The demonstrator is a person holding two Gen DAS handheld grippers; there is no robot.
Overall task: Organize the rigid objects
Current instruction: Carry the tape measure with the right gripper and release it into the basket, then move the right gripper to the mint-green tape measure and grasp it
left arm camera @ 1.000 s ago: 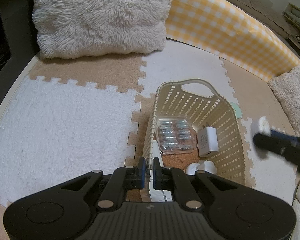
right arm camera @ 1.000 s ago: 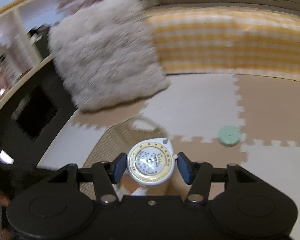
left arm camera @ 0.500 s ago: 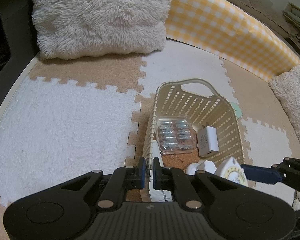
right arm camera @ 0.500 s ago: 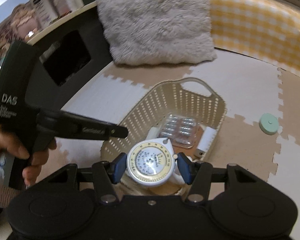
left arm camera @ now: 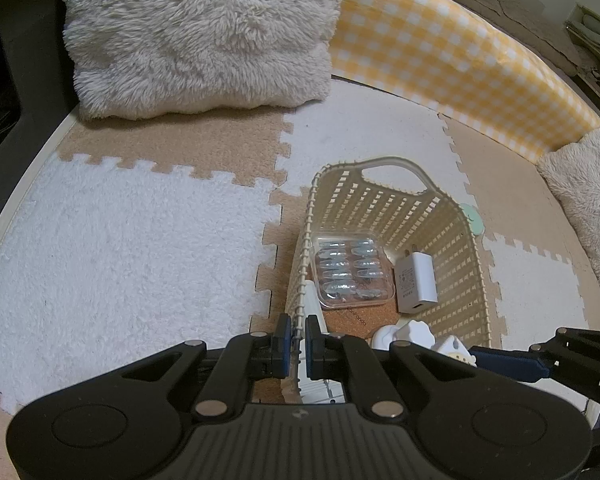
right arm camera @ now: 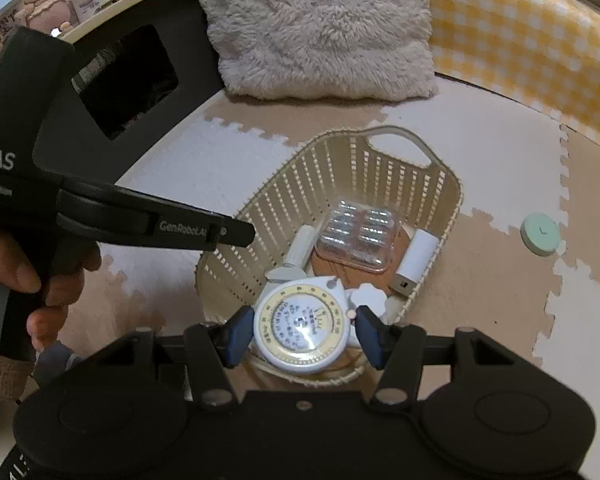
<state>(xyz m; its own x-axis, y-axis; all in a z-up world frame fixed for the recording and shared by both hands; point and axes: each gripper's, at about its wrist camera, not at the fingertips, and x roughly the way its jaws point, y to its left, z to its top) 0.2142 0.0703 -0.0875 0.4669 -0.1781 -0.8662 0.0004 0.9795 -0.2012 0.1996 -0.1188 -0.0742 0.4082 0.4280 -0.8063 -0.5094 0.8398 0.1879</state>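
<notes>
A cream slatted basket (left arm camera: pixel 388 168) (right arm camera: pixel 396 136) stands on the foam mat. In it lie a clear blister pack (left arm camera: pixel 352 268) (right arm camera: pixel 358 236), a white charger (left arm camera: pixel 414 280) (right arm camera: pixel 416 258), a white tube (right arm camera: pixel 302 246) and a white knobbly piece (left arm camera: pixel 414 330) (right arm camera: pixel 366 296). My left gripper (left arm camera: pixel 298 340) is shut on the basket's near wall. My right gripper (right arm camera: pixel 300 334) holds a round white tape measure with a yellow dial (right arm camera: pixel 302 328) between its blue pads, low inside the basket's near end; the jaws look slightly slack around it.
A mint green round disc (right arm camera: pixel 540 234) (left arm camera: pixel 472 218) lies on the mat right of the basket. A fluffy grey cushion (left arm camera: pixel 196 36) and a yellow checked bolster (left arm camera: pixel 452 48) border the far side. A second fluffy cushion (left arm camera: pixel 584 192) sits at right.
My right gripper swung left from over the mat to over the basket and lowered the tape measure into its near end. My left gripper and the basket stayed put.
</notes>
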